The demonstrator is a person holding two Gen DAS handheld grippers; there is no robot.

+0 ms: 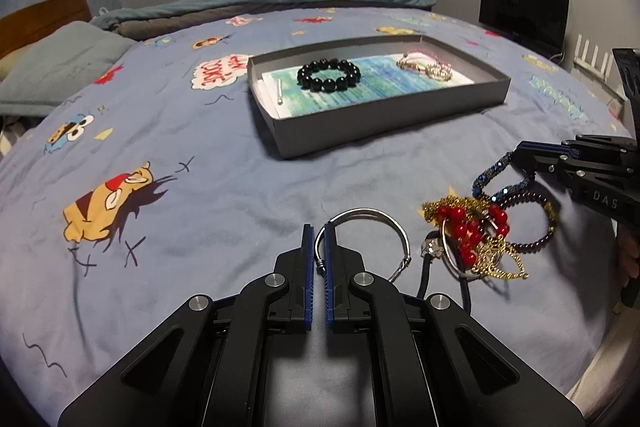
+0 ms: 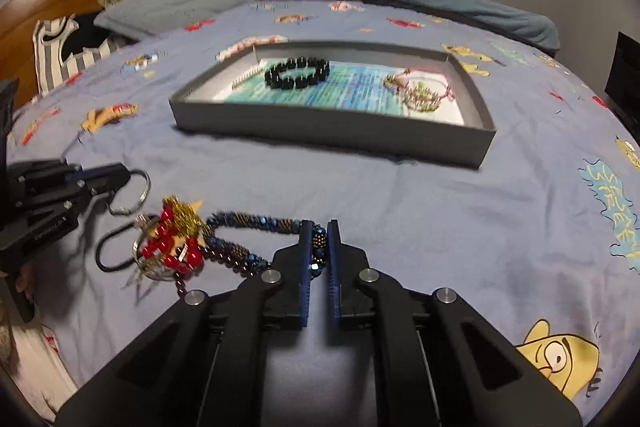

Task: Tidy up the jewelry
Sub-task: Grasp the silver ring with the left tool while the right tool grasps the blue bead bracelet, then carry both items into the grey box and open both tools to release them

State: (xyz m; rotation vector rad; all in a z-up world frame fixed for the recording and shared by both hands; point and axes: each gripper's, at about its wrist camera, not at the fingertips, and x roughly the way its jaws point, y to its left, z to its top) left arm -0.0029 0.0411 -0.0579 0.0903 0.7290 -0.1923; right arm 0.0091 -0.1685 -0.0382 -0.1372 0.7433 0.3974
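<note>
At the bottom centre of the left wrist view, the left gripper (image 1: 319, 239) has its ribbed blue pads clamped on the thin wire of a smooth silver bangle (image 1: 366, 233) lying on the soft printed bedsheet (image 1: 200, 155). At the bottom centre of the right wrist view, the right gripper (image 2: 320, 239) is pinched on a knobbly blue beaded bracelet (image 2: 256, 223), just right of a tangled heap of red beads (image 2: 172, 247) and gold chain. Above, in mid-frame, a shallow grey cardboard tray (image 2: 332, 135) holds a glossy black bead bracelet (image 2: 296, 73).
</note>
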